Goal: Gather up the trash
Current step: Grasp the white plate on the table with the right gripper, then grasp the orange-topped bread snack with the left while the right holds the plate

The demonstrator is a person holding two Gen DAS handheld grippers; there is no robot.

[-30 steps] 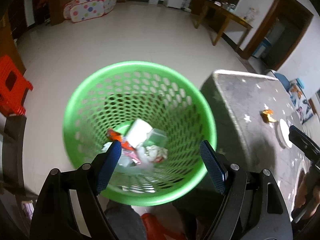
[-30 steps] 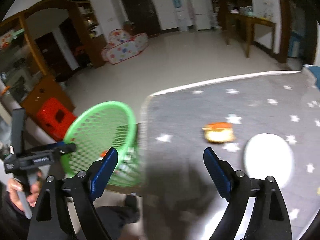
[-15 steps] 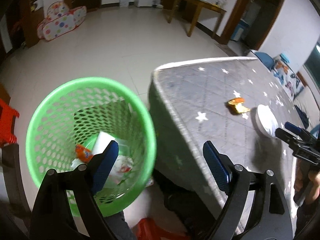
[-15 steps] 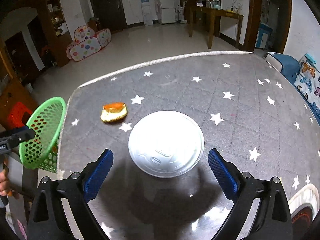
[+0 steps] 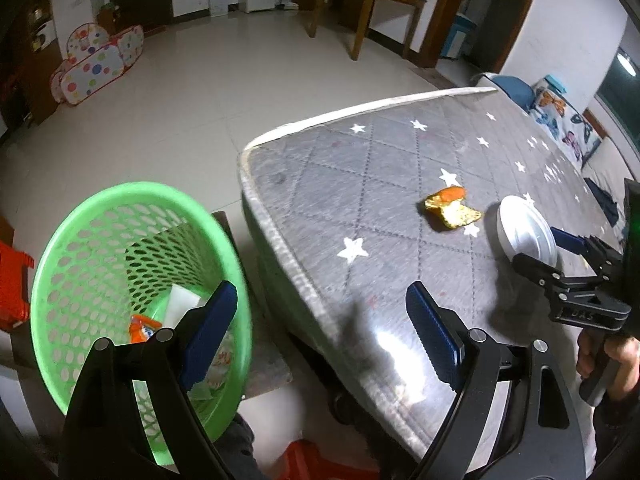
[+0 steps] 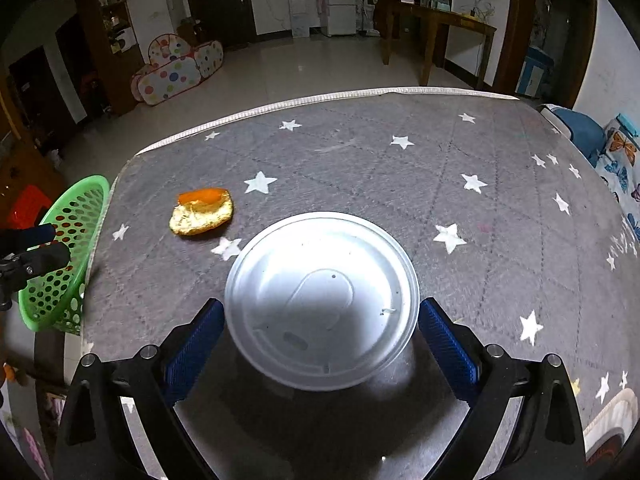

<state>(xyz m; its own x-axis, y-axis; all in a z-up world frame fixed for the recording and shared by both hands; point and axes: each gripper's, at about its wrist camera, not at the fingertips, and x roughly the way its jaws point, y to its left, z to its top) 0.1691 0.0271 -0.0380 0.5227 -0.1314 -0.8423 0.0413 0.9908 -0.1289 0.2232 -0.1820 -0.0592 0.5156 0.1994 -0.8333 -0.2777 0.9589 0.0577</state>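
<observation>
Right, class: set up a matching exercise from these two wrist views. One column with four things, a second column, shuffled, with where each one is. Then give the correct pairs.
Things
1. lid
2. peel
3. basket
4. left gripper

Places
A. off the table's left edge, with trash inside
B. open, above the gap between basket and table
C. between the open fingers of the right gripper
D. on the table, between lid and basket

Pairs: 1-C, 2-D, 3-A, 4-B
</observation>
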